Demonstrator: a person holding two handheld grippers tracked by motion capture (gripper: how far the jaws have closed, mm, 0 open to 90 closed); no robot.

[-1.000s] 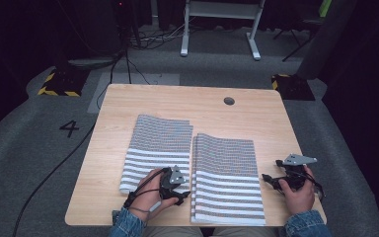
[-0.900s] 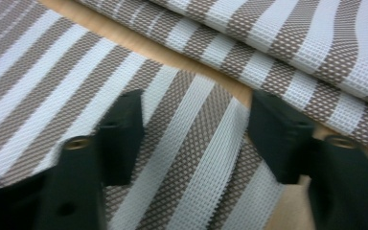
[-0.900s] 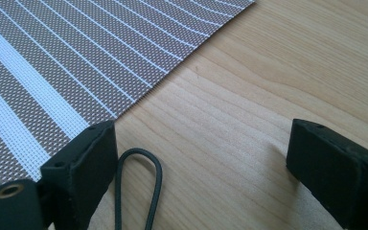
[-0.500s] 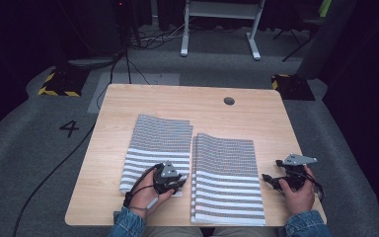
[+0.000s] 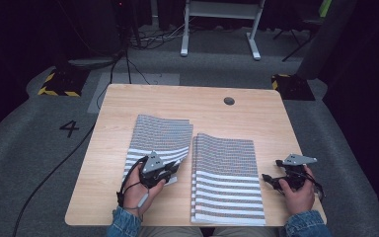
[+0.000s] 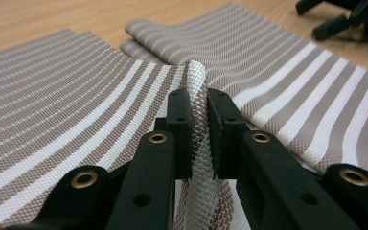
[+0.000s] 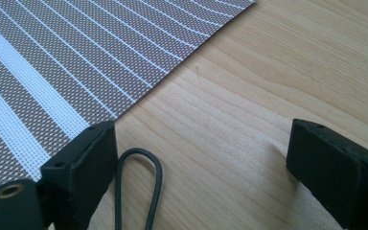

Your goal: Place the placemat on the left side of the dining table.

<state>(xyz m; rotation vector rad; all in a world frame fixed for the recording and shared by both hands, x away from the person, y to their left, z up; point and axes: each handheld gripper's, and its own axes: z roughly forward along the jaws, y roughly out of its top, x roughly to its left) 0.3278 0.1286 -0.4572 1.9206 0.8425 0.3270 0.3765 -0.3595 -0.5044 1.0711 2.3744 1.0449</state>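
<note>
woven mesh of the left striped placemat (image 6: 197,124) sat pinched between the left tool (image 6: 199,129), whose jaws had just been closing on its near corner, now peeled up off the wooden surface (image 5: 128,207). the grip looked secure enough to fold or drag it. the right tool (image 7: 199,158) rested spread wide beside the right placemat (image 5: 227,180), holding nothing.

In the lower left of the high view, the left gripper (image 5: 170,174) closed its jaws on the near corner of the left striped mat (image 5: 160,136), then rose a little, lifting and curling that corner off the bench.
</note>
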